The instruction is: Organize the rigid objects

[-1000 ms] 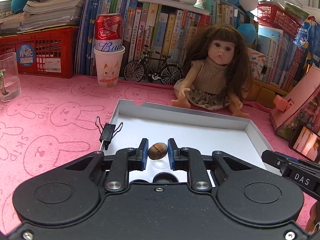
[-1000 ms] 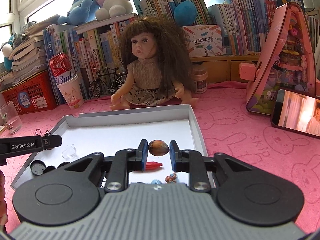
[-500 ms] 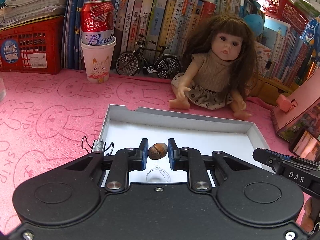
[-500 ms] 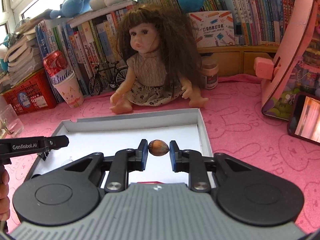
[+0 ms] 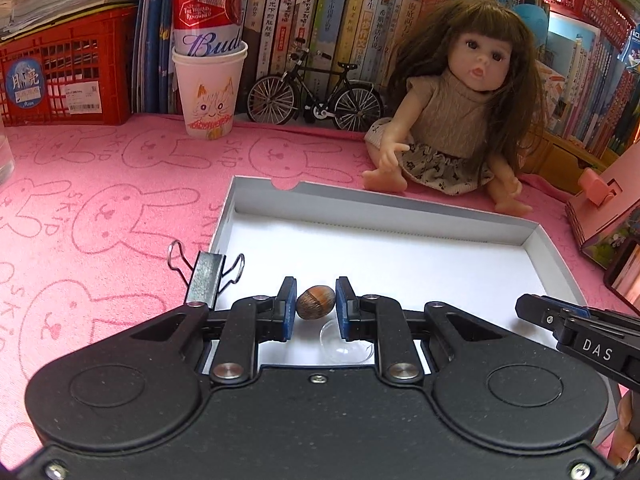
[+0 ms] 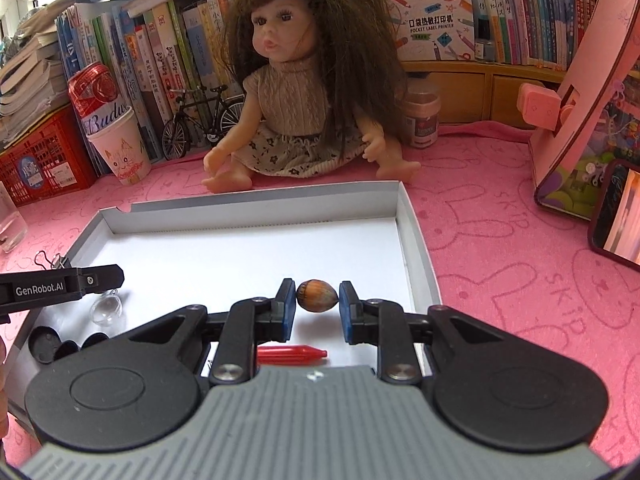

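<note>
Hazelnut point(image 5: 315, 302) pinched between left jaws, another point(image 6: 317, 295) between right (above white tray point(image 6: 410, 236)).

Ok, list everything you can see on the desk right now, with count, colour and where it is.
hazelnuts: two, brown, one in each gripper
box lid: one, white, centre of pink mat
binder clip: one, black, on lid's left wall
clear dome: one, transparent, inside lid, left
black caps: several, lid's near-left corner
red crayon: one, inside lid, near edge
doll: one, brown-haired, behind lid
model bicycle: one, black, by books
beer can: one, red, in white paper cup
left gripper: shut on hazelnut
right gripper: shut on hazelnut
</note>
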Action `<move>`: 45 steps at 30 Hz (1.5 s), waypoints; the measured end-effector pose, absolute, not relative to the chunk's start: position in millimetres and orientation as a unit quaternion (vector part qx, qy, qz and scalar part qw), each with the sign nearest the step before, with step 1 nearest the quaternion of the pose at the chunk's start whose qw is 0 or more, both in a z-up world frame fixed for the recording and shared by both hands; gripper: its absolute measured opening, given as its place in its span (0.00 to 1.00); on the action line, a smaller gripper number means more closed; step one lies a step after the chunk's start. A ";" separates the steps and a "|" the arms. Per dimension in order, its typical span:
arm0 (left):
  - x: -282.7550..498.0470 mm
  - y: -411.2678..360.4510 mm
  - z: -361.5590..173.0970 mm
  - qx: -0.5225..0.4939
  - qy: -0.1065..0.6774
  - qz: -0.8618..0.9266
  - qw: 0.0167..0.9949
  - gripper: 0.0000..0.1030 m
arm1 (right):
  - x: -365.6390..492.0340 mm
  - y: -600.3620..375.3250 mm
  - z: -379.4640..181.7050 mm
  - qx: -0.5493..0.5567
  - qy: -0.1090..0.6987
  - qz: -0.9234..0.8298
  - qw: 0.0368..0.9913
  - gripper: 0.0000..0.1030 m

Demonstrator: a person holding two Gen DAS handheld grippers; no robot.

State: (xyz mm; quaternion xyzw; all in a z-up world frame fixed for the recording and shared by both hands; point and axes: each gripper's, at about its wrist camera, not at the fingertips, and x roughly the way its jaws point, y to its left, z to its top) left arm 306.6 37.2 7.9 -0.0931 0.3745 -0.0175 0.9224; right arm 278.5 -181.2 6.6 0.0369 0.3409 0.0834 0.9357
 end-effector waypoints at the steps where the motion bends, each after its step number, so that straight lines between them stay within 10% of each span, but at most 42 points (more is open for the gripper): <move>1: 306.7 36.9 7.2 -0.092 0.376 -0.018 0.922 0.18 | 278.5 -181.3 5.8 0.036 0.341 0.083 0.936 0.27; 18: 305.4 29.8 6.9 -0.075 0.365 -0.018 0.928 0.20 | 276.9 -181.5 2.6 0.034 0.336 0.081 0.938 0.32; 24: 298.2 30.8 10.5 -0.089 0.357 -0.029 0.929 0.43 | 268.1 -182.2 8.6 0.037 0.318 0.082 0.944 0.58; 45: 241.5 19.2 48.6 -0.067 0.309 -0.046 0.948 0.74 | 215.4 -180.4 43.9 0.007 0.262 0.077 0.962 0.84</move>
